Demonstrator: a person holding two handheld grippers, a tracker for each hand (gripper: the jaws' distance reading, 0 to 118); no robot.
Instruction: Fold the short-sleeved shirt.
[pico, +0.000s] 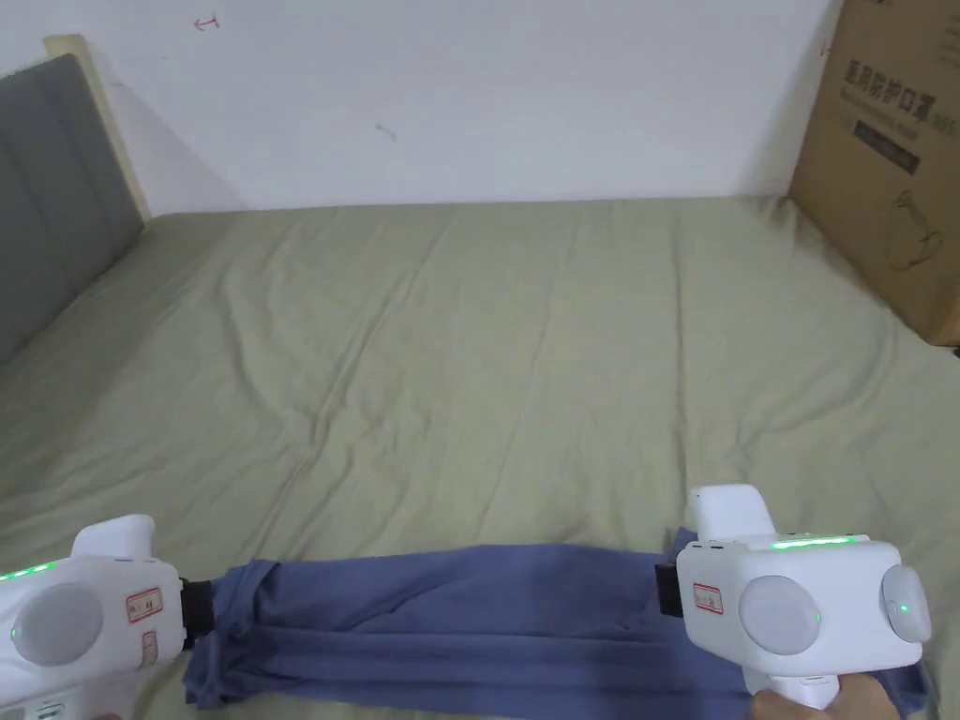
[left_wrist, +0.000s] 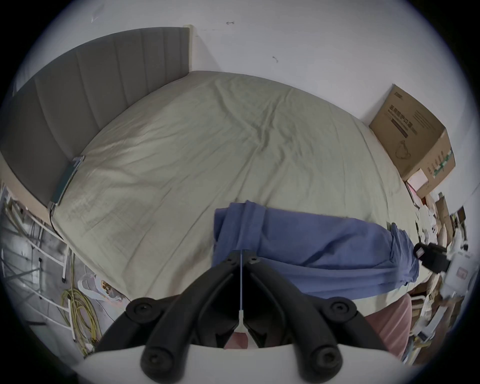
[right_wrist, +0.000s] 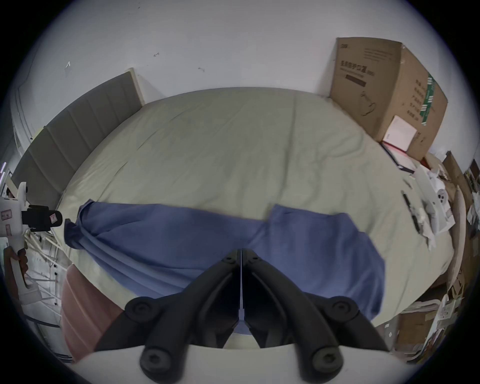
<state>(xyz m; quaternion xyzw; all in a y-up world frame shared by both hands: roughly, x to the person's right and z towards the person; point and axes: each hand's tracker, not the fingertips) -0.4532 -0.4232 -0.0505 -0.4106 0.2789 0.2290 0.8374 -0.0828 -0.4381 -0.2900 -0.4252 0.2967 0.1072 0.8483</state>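
Blue shirt (pico: 441, 609) stretched along near edge of bed (pico: 487, 356); left gripper (left_wrist: 242, 256) and right gripper (right_wrist: 241, 256) each clamped on cloth. Recommend even tension, carrying both ends forward together

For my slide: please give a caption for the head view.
Both grippers hold the blue shirt stretched over the green bed sheet.

Soft even light, fisheye-warped edges

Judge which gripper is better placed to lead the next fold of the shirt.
Neither clearly: the left gripper and the right gripper each pinch one end of the blue shirt, stretched between them at the bed's near edge; probably both together.
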